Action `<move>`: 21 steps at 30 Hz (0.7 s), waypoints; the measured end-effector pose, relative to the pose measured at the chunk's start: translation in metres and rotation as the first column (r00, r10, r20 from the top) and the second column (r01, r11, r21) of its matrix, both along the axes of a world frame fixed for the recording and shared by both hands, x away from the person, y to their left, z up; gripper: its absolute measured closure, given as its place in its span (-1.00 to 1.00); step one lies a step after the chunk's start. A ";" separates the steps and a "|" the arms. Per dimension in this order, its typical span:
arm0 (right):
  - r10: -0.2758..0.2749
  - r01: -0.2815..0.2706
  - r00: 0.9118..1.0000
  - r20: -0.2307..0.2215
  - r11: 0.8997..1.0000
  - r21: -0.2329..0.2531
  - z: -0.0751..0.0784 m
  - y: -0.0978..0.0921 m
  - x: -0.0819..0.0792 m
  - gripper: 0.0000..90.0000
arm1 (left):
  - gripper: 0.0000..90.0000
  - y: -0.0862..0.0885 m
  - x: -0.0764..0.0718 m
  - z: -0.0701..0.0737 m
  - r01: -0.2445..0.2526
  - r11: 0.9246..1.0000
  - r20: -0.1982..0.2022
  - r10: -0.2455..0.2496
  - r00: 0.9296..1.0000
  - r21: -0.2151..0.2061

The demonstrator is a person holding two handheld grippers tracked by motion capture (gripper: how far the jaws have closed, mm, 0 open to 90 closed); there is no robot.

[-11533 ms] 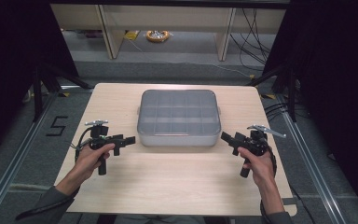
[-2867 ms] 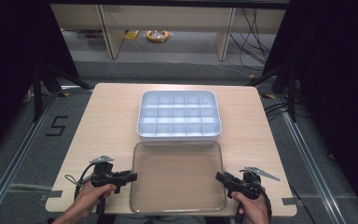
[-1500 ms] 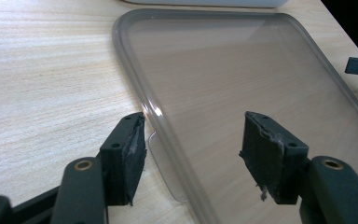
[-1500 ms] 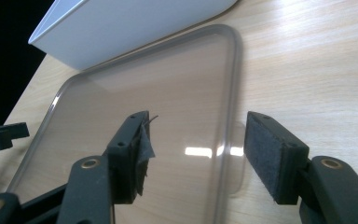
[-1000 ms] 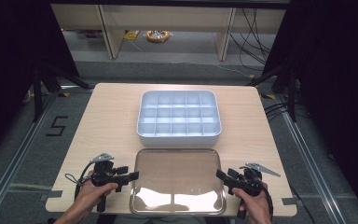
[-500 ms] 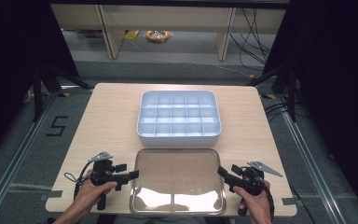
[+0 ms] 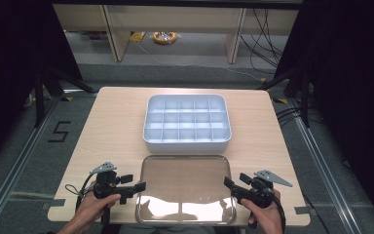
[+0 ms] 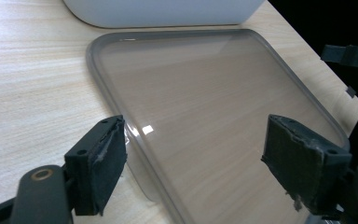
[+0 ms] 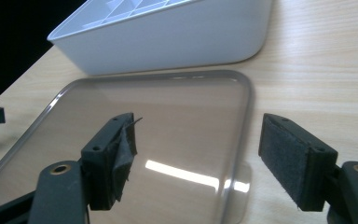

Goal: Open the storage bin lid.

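Observation:
A white compartment box (image 7: 187, 144) stands uncovered at the table's middle. Its clear lid (image 7: 185, 187) lies flat on the table just in front of it, near the front edge. My left gripper (image 7: 139, 186) is at the lid's left edge, open. In the left gripper view, the left gripper (image 8: 196, 158) has its jaws spread wide over that rim of the lid (image 8: 205, 107), gripping nothing. My right gripper (image 7: 228, 184) is at the lid's right edge. In the right gripper view, the right gripper (image 9: 198, 144) is open astride the lid (image 9: 144, 116).
The box's wall (image 9: 168, 37) stands close behind the lid. Bare wood lies left and right of the box. The table's front edge (image 7: 175, 225) is right under my hands. The other gripper (image 8: 354, 56) shows across the lid.
The lid was on the box at first. It has come off and now lies on the table in front. Over the last second both grippers shifted only slightly.

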State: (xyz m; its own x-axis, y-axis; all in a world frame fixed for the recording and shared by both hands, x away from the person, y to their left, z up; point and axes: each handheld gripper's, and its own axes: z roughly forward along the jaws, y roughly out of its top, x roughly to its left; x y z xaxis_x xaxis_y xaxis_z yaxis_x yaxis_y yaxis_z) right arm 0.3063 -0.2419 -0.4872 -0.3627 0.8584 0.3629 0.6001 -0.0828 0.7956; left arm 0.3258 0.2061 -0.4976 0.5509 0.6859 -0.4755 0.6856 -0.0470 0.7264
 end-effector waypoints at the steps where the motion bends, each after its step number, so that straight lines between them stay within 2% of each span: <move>1: 0.010 -0.010 1.000 -0.008 1.000 0.003 0.000 0.001 -0.002 -0.39 | -0.54 0.001 -0.002 0.000 0.007 1.000 0.001 -0.007 1.000 0.000; 3: 0.012 -0.012 1.000 -0.016 1.000 -0.009 0.000 0.004 -0.006 -0.40 | -0.54 0.001 -0.005 0.001 0.012 1.000 0.006 -0.012 1.000 -0.007; 6: 0.033 -0.033 0.999 -0.017 0.999 -0.001 -0.001 0.004 -0.009 -0.40 | -0.54 0.002 -0.008 0.000 0.019 1.000 0.020 -0.019 1.000 -0.006; 7: 0.018 -0.018 0.998 -0.054 1.000 0.005 0.001 0.006 -0.015 -0.41 | -0.54 0.002 -0.011 0.000 0.020 1.000 0.026 -0.020 0.999 0.005; 8: 0.042 -0.042 0.999 -0.016 0.999 0.003 -0.002 0.005 -0.013 -0.41 | -0.54 0.002 -0.011 0.000 0.020 1.000 0.026 -0.020 0.999 0.005; 9: 0.038 -0.038 0.999 -0.013 0.999 0.000 -0.002 0.005 -0.015 -0.41 | -0.54 0.003 -0.013 -0.001 0.025 1.000 0.023 -0.025 0.999 0.006; 12: 0.035 -0.036 0.999 -0.035 0.999 -0.022 -0.001 0.006 -0.019 -0.41 | -0.54 0.003 -0.020 -0.001 0.041 0.999 0.033 -0.042 0.999 0.022; 14: 0.042 -0.042 0.999 -0.028 0.999 -0.005 -0.003 0.008 -0.023 -0.42 | -0.54 0.003 -0.023 -0.001 0.051 0.998 0.035 -0.052 0.998 0.030; 15: 0.045 -0.045 0.998 -0.054 0.999 0.010 -0.003 0.011 -0.028 -0.43 | -0.54 0.001 -0.027 -0.001 0.053 0.998 0.048 -0.055 0.997 0.033; 16: 0.043 -0.043 0.998 -0.055 0.999 -0.012 -0.003 0.011 -0.030 -0.43 | -0.54 0.000 -0.028 -0.001 0.057 0.998 0.045 -0.058 0.997 0.032; 17: 0.043 -0.043 0.998 -0.055 0.999 -0.012 -0.003 0.011 -0.030 -0.43 | -0.54 0.000 -0.028 -0.001 0.057 0.998 0.045 -0.058 0.997 0.032; 18: 0.065 -0.065 0.997 -0.035 0.998 -0.005 -0.005 0.010 -0.030 -0.44 | -0.54 0.000 -0.030 -0.001 0.064 0.997 0.051 -0.066 0.997 0.039; 19: 0.066 -0.067 0.997 -0.030 0.998 -0.017 -0.006 0.011 -0.033 -0.45 | -0.54 -0.001 -0.032 -0.001 0.059 0.998 0.045 -0.061 0.997 0.037; 20: 0.047 -0.045 0.995 -0.091 0.999 0.027 -0.003 0.015 -0.038 -0.45 | -0.54 -0.001 -0.035 -0.001 0.069 0.997 0.058 -0.072 0.996 0.047; 21: 0.061 -0.061 0.996 -0.067 0.998 0.008 -0.004 0.015 -0.038 -0.46 | -0.54 -0.001 -0.037 0.000 0.074 0.996 0.058 -0.077 0.995 0.059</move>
State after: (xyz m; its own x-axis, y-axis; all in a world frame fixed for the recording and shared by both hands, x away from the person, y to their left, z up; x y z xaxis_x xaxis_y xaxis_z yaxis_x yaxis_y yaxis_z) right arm 0.2678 -0.2273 -0.4915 -0.3888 0.8331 0.3935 0.6563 -0.0493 0.7529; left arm 0.2892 0.2056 -0.4979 0.6285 0.6661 -0.4016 0.6340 -0.1395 0.7607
